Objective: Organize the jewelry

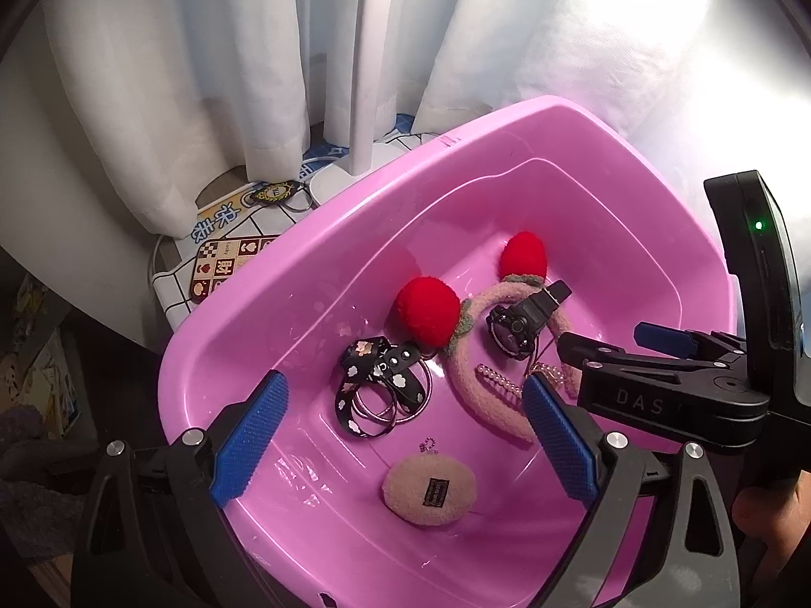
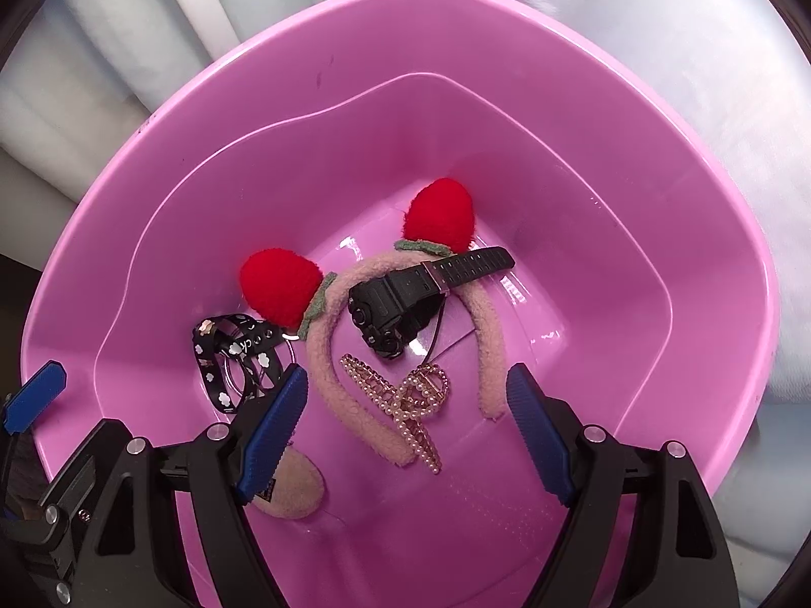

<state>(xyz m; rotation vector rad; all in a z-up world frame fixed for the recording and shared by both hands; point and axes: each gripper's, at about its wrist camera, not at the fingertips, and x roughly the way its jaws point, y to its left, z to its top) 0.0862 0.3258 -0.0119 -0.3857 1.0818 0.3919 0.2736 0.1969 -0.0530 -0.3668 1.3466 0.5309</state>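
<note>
While both grippers hang over the pink tub point(image 2: 167, 162) with fingers apart and nothing between them, the left gripper point(image 1: 405, 435) and right gripper point(image 2: 408, 425), the strap point(image 2: 228, 359), headband point(image 2: 324, 354), pearl clip point(image 2: 405, 400) and watch point(image 2: 390, 304) lie inside.

Both wrist views look steeply down from close above into the pink basin point(image 1: 304, 273) point(image 2: 659, 162), the left from its near-left side, the right from nearer its centre, sharing the strawberry headband point(image 1: 486, 395) point(image 2: 324, 354) and black watch point(image 1: 512, 329) point(image 2: 390, 304).
</note>
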